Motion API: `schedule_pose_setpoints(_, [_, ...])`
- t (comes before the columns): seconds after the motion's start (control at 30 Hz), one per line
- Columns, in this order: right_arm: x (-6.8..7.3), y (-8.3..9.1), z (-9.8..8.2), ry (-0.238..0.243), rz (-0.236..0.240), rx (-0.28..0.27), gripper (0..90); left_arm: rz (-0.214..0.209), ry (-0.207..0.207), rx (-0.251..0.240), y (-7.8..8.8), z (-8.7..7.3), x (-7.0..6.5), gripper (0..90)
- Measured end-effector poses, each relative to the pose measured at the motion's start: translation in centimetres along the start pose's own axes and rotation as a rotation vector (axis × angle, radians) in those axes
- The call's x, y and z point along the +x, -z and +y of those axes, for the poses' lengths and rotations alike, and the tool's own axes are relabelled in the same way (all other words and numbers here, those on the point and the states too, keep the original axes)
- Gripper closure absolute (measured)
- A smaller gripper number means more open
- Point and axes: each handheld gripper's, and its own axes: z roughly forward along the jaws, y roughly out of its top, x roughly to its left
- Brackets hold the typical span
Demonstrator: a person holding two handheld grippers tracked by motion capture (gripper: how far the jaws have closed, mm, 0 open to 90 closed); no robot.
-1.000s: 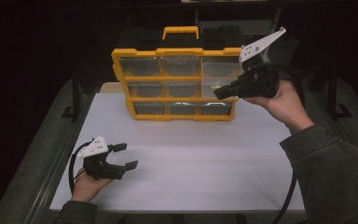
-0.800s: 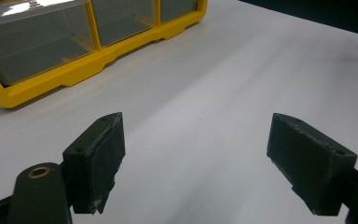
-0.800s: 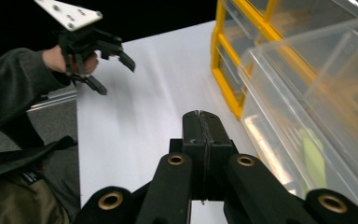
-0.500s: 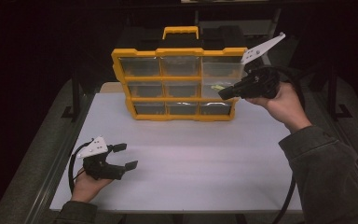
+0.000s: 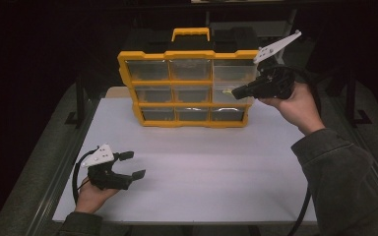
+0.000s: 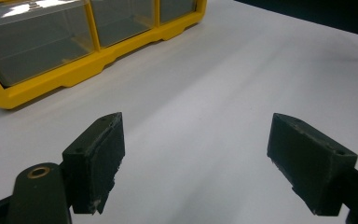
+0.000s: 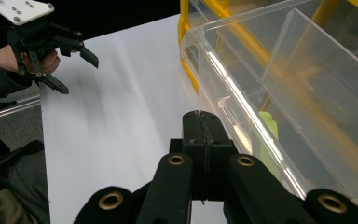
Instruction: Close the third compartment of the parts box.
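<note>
Right tongs [image 5: 237,92] were pressed together at the yellow organizer's [image 5: 187,88] right middle drawer [image 7: 279,93]; left tongs [image 5: 130,164] sat spread on the near-left table [image 5: 202,172].

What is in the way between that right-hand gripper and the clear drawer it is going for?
Nothing visible. The right gripper, jaws shut, has its tips right beside the front lip of the clear drawer, which is pulled partly out of the yellow organizer. The left gripper rests far off, open, on the white table.

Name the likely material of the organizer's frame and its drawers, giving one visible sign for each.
Organizer frame: probably moulded plastic, opaque yellow with a soft sheen. Drawers: seemingly clear glossy plastic; the frame's yellow bars show through the walls and the rim catches bright highlights.
</note>
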Motion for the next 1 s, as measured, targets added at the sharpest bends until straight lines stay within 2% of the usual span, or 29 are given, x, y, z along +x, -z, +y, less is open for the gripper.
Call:
schedule_pose_setpoints(0.57, [-0.5, -0.3, 0.9, -0.003, -0.040, 0.010, 88.7, -0.004, -0.001, -0.008, 0.0, 0.0, -0.1, 19.0])
schedule_pose_setpoints(0.8, [-0.9, -0.4, 1.0, -0.024, -0.048, 0.016, 88.7, 0.000, -0.006, -0.005, 0.1, 0.0, 0.0, 19.0])
schedule_pose_setpoints(0.93, [-1.1, -0.5, 1.3, -0.007, -0.062, 0.024, 88.7, 0.000, -0.007, -0.004, 0.1, 0.0, 0.0, 19.0])
schedule_pose_setpoints(1.0, [-1.1, -0.5, 1.4, -0.016, -0.061, 0.027, 88.7, 0.001, -0.006, -0.006, 0.1, 0.0, 0.0, 19.0])
